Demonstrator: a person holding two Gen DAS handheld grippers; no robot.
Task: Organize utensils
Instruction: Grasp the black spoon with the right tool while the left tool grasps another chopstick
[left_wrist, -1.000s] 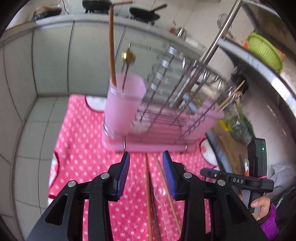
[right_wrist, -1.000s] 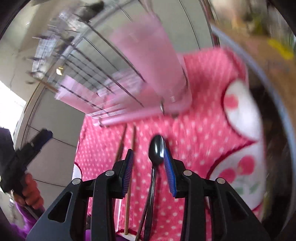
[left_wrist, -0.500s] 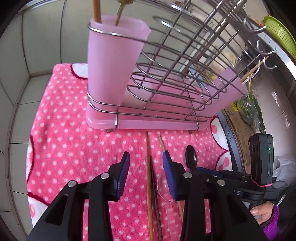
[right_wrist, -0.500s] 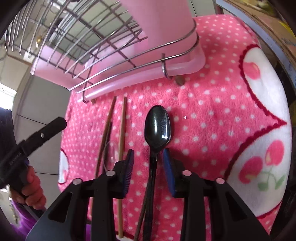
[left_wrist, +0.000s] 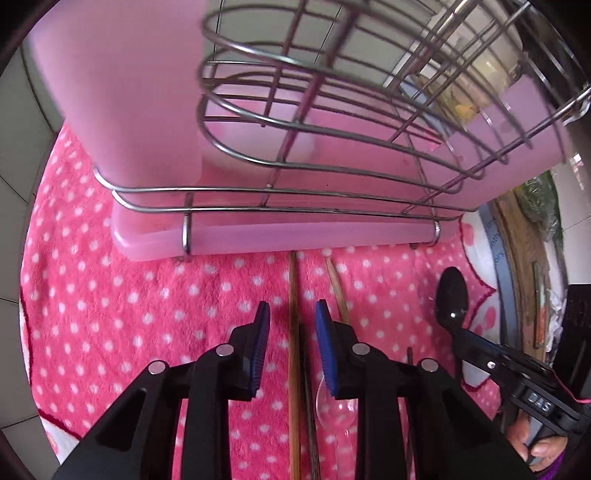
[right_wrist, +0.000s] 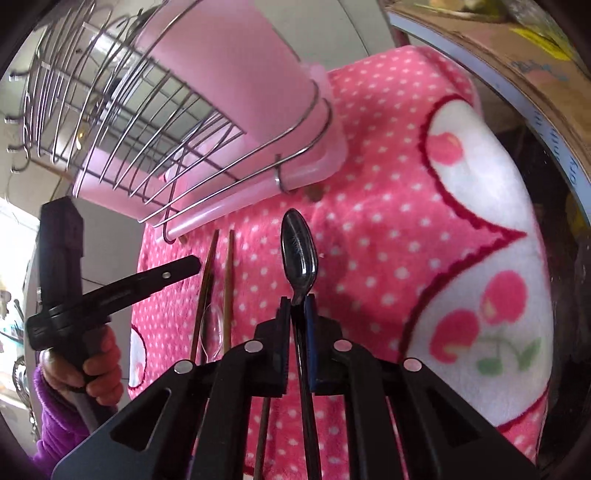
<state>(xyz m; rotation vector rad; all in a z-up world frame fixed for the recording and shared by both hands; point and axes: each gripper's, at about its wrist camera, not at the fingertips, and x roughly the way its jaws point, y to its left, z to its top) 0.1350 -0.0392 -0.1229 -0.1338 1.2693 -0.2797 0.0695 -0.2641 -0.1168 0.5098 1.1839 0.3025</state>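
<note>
Down on the pink polka-dot towel (left_wrist: 122, 317), just in front of the pink drip tray's front edge, the right gripper (right_wrist: 296, 306) has its fingers clamped together on the neck of the black spoon (right_wrist: 299, 254), bowl pointing toward the wire dish rack (right_wrist: 122, 122) and the handle running back between the pads. Off to its left the left gripper (left_wrist: 290, 325) comes down over the towel, its jaws just now closing in but not yet touching anything, blue pads (left_wrist: 325, 332) standing apart on either side of a brown wooden chopstick (left_wrist: 293, 295) that lies lengthwise on the cloth. A second, paler chopstick (left_wrist: 337, 286) lies just beside it at a slight angle, its far end near the tray's edge too. A clear plastic spoon (left_wrist: 338, 411) rests on the towel under the left gripper's right finger, partly hidden. Behind all of this the rack stands on the towel with a pink plastic utensil cup (left_wrist: 122, 85) held in its wire ring at the left end. A hand (right_wrist: 92, 373) in a purple sleeve grips the left tool's handle.
</note>
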